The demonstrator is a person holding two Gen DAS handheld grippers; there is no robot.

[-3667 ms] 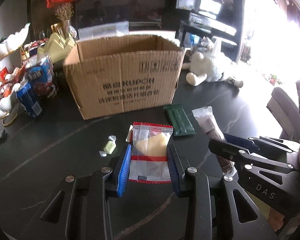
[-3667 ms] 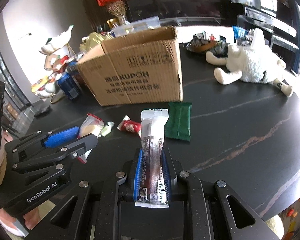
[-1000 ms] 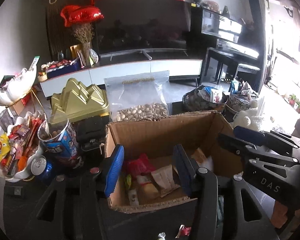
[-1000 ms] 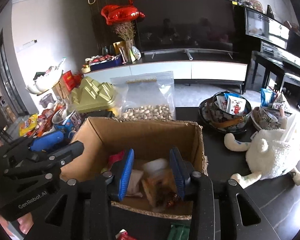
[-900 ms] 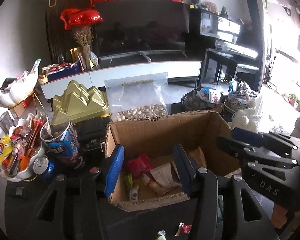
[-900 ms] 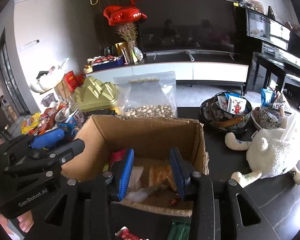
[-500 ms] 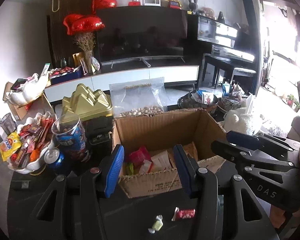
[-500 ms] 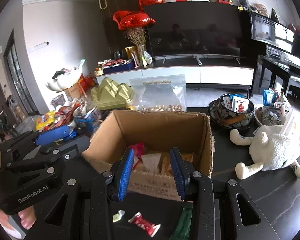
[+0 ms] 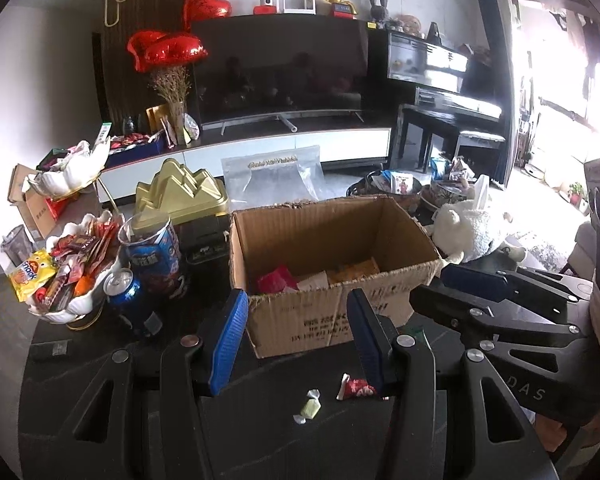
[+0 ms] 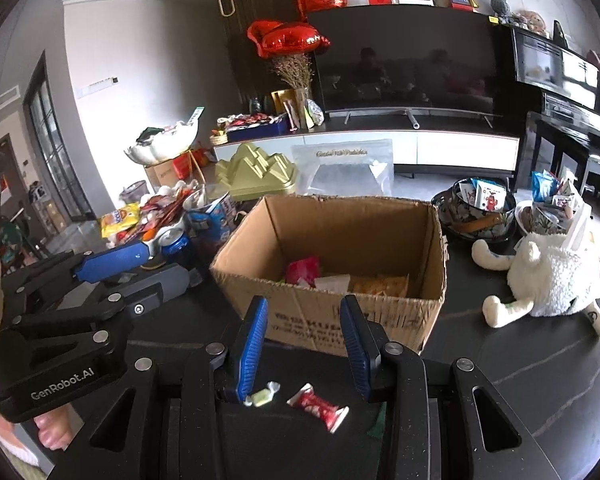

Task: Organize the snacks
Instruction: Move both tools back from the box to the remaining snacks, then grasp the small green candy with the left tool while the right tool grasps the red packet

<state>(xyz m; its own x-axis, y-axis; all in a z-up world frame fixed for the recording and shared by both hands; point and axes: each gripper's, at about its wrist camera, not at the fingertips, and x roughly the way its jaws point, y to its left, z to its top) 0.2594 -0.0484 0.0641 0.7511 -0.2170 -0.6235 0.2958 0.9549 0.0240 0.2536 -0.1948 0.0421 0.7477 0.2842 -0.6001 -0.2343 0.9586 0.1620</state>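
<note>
Clearing loose snacks off the dark table (image 9: pixel 100 364) into one container — judged partway done.
Cardboard box (image 10: pixel 340 240): open-topped, mid-table, a red packet, a pale one and orange ones already inside; placed to collect.
Left gripper (image 9: pixel 296 340): jaws part open, nothing between the blue pads, hovering over the near edge.
Right gripper (image 10: pixel 302 348): jaws part open and empty too, aimed at the box's front wall.
Green packet (image 10: pixel 376 420): mostly hidden beside the right finger.
Red candy (image 10: pixel 318 406): flat on the table, in front of the box — probably next.
Pale green sweet (image 9: pixel 310 409): just beside the red one, unheld.
</note>
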